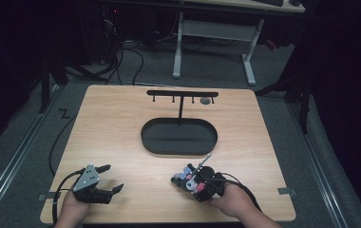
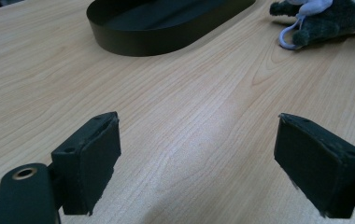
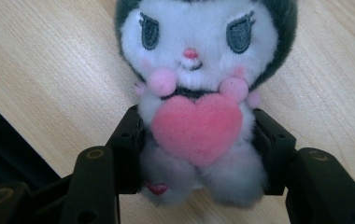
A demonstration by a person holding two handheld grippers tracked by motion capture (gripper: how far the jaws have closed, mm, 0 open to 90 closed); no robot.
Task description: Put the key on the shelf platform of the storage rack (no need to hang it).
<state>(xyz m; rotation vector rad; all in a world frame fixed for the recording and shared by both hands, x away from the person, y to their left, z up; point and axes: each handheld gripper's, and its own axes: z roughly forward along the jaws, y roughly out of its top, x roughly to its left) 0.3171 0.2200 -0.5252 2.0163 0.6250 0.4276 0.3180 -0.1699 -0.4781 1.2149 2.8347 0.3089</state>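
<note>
Here, plush toy [image 3: 199, 93] clamped in right gripper [image 3: 199, 154], head outward; left gripper [image 2: 199, 163] wide open.

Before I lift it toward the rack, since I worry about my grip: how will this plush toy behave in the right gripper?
The plush toy looks soft: its fuzzy body bulges between the right gripper jaws, so it will probably squash rather than slip. It seems light for its size, and hardly fragile. Its big head sits above the pinch, so it may flop or nod when lifted.
</note>
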